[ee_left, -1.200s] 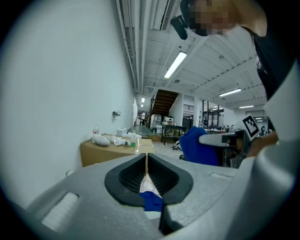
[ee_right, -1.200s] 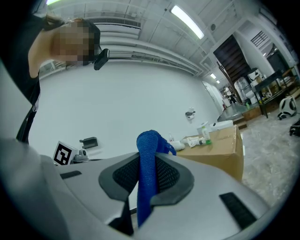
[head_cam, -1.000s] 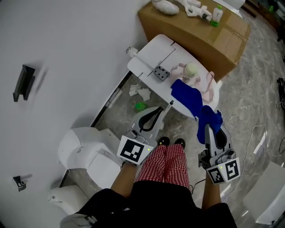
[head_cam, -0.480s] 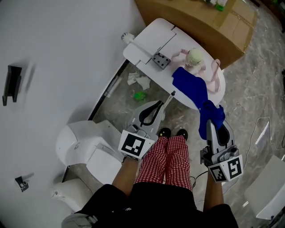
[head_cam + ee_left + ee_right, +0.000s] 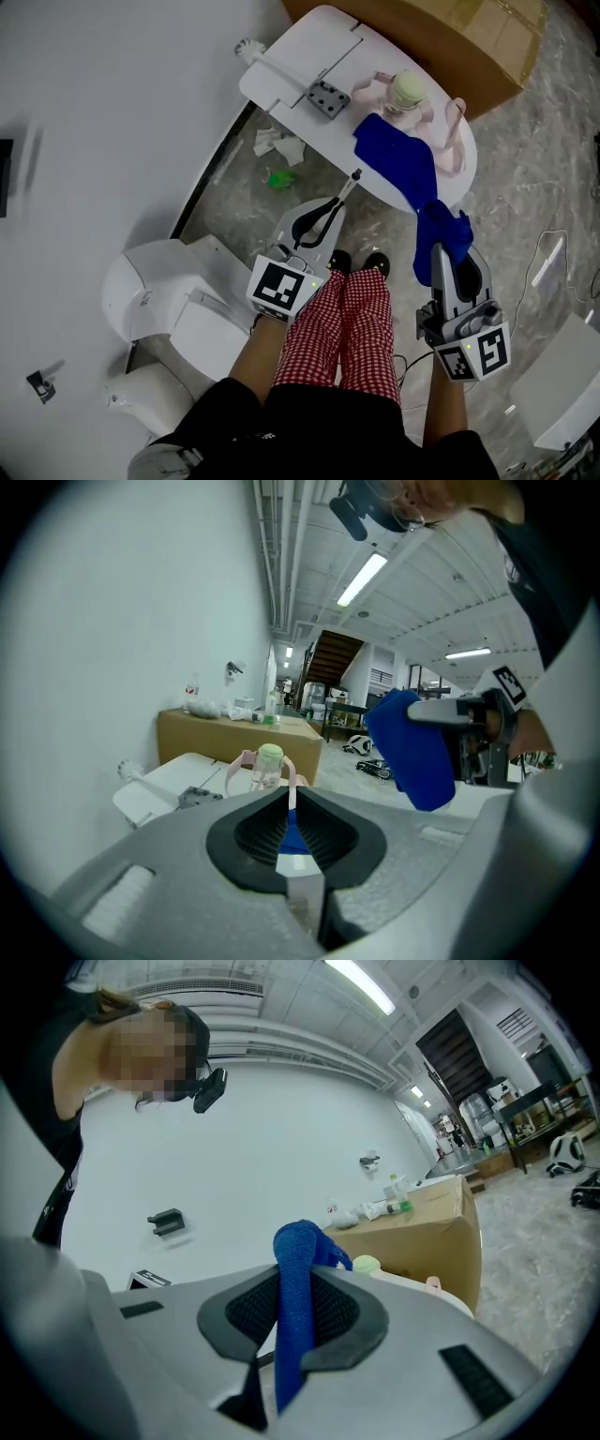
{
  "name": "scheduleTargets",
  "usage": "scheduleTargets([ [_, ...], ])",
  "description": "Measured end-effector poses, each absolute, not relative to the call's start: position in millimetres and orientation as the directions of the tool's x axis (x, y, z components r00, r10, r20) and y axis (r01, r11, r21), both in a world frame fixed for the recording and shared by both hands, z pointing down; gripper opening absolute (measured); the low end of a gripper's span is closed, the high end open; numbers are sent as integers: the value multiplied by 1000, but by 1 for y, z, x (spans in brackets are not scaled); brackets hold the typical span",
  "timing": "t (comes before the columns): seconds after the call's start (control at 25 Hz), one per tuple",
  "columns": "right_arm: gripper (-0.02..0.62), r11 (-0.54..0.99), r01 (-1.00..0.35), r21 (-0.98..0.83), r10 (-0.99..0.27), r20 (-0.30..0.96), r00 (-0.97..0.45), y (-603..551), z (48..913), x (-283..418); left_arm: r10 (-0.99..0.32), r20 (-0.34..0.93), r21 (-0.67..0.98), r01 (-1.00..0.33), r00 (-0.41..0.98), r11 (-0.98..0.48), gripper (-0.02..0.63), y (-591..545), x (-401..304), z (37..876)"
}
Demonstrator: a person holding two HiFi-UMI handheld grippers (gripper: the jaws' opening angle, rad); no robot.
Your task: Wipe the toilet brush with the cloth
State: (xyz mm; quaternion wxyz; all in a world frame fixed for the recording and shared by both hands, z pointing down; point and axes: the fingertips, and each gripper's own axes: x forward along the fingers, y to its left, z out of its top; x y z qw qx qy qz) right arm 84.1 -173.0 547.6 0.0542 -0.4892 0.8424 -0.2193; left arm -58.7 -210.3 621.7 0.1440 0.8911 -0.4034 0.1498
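Overhead, two hand-held grippers either side of a pair of red-checked trousers [image 5: 347,323]. Pressed hard together, the fingers of the left gripper [image 5: 289,803], pinching a thin pale rod [image 5: 349,187] that points out past the fingertips toward a white oval surface [image 5: 281,111]. Clamped in the fingers of the right gripper [image 5: 298,1279], a blue cloth [image 5: 442,239], bunched above the fingertips and hanging down between the pads. Well beyond the left fingers and apart from both grippers, the toilet brush [image 5: 247,48], lying flat along the far side of the surface with its bristled head at the rim. Just ahead of the right fingers, more blue fabric [image 5: 394,169] spread on the near side of the surface; impossible to tell from any view whether one piece with the pinched cloth or a second. Between that fabric and the brush, a grey block [image 5: 326,97] with holes. Just past the fabric, a cup [image 5: 405,90] with a pale green lid and pink handles. Farther off, behind the surface, a cardboard box [image 5: 469,33]. Out to the left of the left fingers, against the wall, a white toilet [image 5: 155,295]. On the stone floor near the surface's edge, crumpled paper [image 5: 278,145] and a small green scrap [image 5: 278,178].
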Motion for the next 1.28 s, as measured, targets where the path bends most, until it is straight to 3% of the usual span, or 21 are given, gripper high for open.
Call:
scheduleTargets([
  [0.44,63,403,-798,-448,-844,154,-514,-169,583,83,-625,452,89,-729,637,-679,61,-211,-52,682],
  [1.28,63,410,-805,-429,-838,171,-518,-190,627,75,-611,496,95,-738,617,-668,104,-228,-54,750],
])
